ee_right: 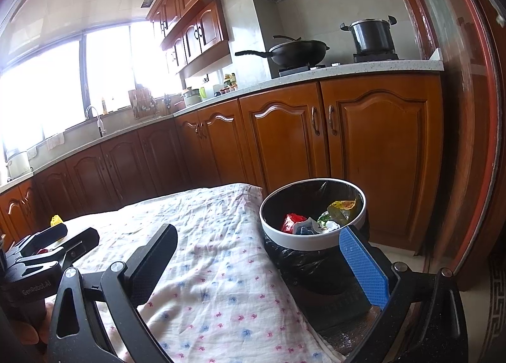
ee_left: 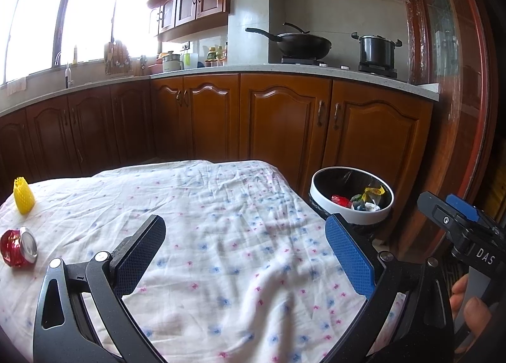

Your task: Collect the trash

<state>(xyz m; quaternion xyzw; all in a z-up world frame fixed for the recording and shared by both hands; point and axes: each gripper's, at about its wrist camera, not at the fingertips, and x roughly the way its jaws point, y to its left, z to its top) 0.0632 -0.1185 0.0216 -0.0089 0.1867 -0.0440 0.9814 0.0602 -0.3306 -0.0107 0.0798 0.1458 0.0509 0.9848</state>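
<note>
**Reaching left: two pieces of trash remain on the far-left corner of the table**

Hovering over the white cloth with small blue and pink flowers (ee_left: 221, 236), the left gripper (ee_left: 245, 247) has its jaws spread wide and nothing between them. The right gripper (ee_right: 259, 255) is likewise spread and empty, poised over the table's right edge, close to the round white-rimmed bin with a black liner (ee_right: 313, 238).

Trash left on the table:
- crushed red metal can (ee_left: 17, 247), lying on its side, silver end turned toward the right. Its long axis appears to run roughly left to right across the left wrist view.
- yellow foam-net sleeve, cone-shaped (ee_left: 23, 195), standing upright just behind the can, apart from it.

Key relation: both pieces lie well to the left of the left gripper's jaws, near the table's left edge. The bin sits off the table's right side, on the opposite end. From the right wrist view only the tip of the yellow sleeve shows behind the left gripper's body; the can is mostly hidden there.

Judgement: the left hand is clearly nearer. The can is the closer of the two. The gripper would probably need to swing left and close across the can's crumpled middle, not end to end.

Bin already holds a red scrap, a yellow wrapper, and white and blue bits.
</note>
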